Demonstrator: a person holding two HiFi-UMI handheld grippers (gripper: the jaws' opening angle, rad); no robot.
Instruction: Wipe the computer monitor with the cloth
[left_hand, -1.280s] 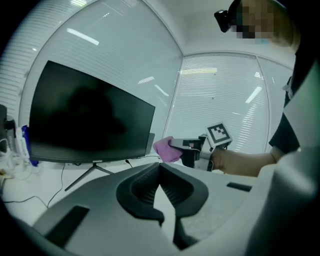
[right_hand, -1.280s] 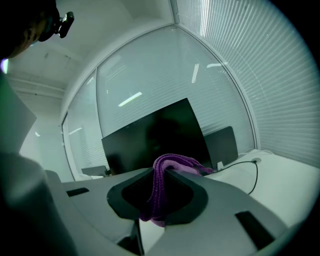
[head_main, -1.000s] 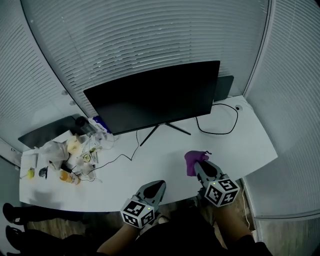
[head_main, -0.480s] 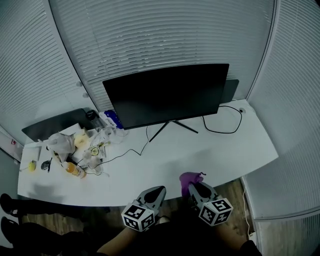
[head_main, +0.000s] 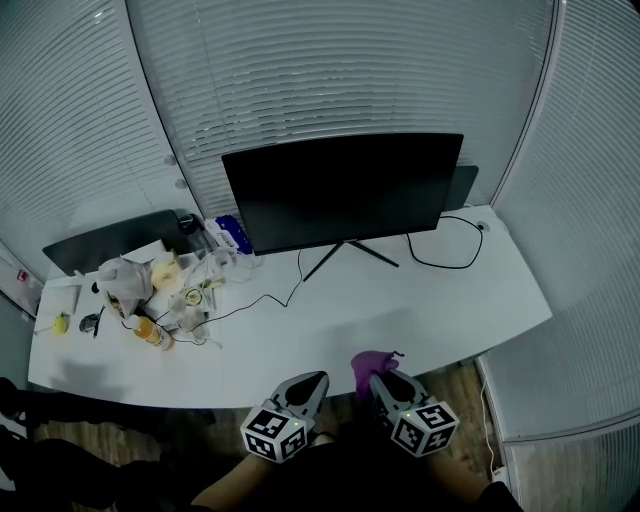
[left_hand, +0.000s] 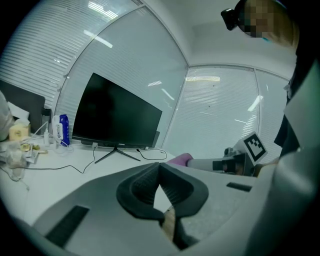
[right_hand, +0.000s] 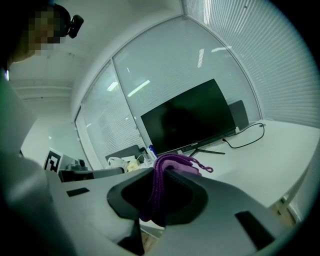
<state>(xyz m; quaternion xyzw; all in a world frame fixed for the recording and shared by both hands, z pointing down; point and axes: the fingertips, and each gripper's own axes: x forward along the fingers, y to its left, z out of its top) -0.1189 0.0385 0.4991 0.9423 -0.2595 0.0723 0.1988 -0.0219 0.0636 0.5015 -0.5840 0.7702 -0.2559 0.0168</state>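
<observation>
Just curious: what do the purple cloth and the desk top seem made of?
The purple cloth: likely knitted yarn, matte; ribbed strands and a loose tail show. The desk top: smooth plain white, perhaps laminate; no grain shows.

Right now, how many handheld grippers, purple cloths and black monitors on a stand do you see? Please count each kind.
Handheld grey grippers: 2, the left gripper and the right gripper.
Purple knitted cloth: 1, clamped in the right gripper.
Black flat monitor on a thin stand: 1.
Total: 4.

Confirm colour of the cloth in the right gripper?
Purple. The cloth shows best in the right gripper view, clamped between its jaws.
</observation>
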